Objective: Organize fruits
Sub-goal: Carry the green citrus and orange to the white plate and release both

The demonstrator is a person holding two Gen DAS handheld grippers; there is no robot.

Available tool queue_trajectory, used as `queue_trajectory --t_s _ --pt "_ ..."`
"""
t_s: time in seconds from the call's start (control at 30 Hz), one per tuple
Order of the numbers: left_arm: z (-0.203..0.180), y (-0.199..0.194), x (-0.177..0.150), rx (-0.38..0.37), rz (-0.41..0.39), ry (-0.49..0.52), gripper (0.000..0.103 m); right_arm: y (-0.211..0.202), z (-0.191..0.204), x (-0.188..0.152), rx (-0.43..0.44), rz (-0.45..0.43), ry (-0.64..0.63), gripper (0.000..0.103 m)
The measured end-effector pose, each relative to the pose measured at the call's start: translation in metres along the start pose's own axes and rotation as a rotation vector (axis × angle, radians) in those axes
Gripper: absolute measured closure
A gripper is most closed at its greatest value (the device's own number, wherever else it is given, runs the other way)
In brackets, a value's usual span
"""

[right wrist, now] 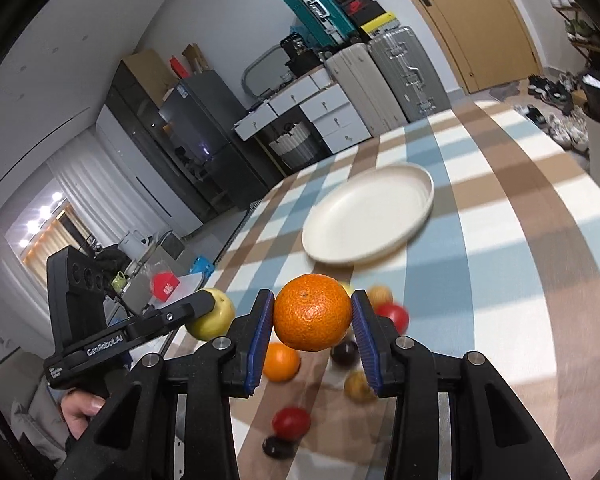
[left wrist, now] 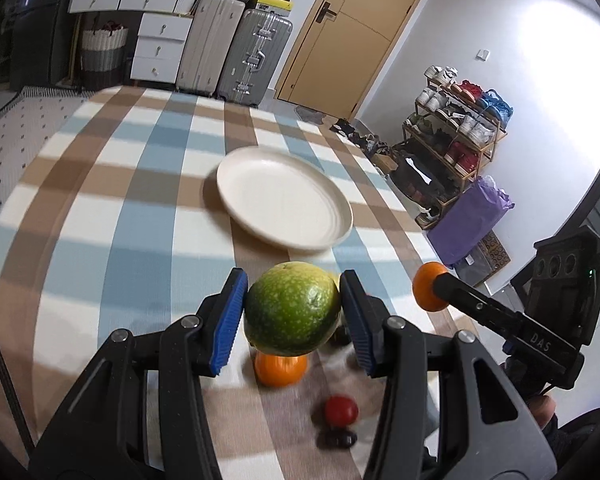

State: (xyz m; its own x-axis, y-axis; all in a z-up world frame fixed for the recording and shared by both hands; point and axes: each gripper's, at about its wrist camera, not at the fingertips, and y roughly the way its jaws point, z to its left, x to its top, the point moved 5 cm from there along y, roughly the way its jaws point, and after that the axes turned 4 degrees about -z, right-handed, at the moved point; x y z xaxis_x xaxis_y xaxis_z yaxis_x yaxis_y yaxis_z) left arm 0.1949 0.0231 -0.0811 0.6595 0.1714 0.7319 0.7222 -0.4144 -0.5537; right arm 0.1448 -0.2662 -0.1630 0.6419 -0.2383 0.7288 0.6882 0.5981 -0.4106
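Tablecloth [left wrist: 100,240] in blue, brown and white checks filled both wrist views, with a white plate [left wrist: 284,196] lying empty on it, ahead of both pairs of fingers. The left gripper [left wrist: 294,310] pinched a green citrus fruit [left wrist: 292,308] between its blue pads [left wrist: 230,320], held clear above the cloth. The right gripper [right wrist: 313,312] pinched a mandarin [right wrist: 313,312] the same way, also off the surface. Below the left fingers lay a second mandarin [left wrist: 280,370], a red tomato [left wrist: 341,410] and a dark fruit [left wrist: 338,438]. Below the right fingers more small fruits sat blurred, among them a yellowish fruit [right wrist: 358,386] beside the right pad.
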Motion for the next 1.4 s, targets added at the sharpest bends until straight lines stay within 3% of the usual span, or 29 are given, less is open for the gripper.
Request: queue_trajectory --t_s 0.2,0.77,0.9,1.4 --pt "-0.009 0.023 0.045 0.065 -0.006 0.062 0.058 0.020 0.000 0.041 0.016 0.005 -0.076 0.063" --pt "-0.011 0.131 0.129 0.086 0.046 0.149 0.058 0.116 -0.034 0.117 0.007 0.074 -0.120 0.063" --pt "-0.004 0.166 0.138 0.053 0.085 0.115 0.058 0.143 -0.049 0.123 -0.014 0.101 -0.117 0.063" --pt "0.029 0.268 0.142 0.058 0.189 0.021 0.058 0.211 -0.095 0.121 -0.055 0.183 -0.074 0.063"
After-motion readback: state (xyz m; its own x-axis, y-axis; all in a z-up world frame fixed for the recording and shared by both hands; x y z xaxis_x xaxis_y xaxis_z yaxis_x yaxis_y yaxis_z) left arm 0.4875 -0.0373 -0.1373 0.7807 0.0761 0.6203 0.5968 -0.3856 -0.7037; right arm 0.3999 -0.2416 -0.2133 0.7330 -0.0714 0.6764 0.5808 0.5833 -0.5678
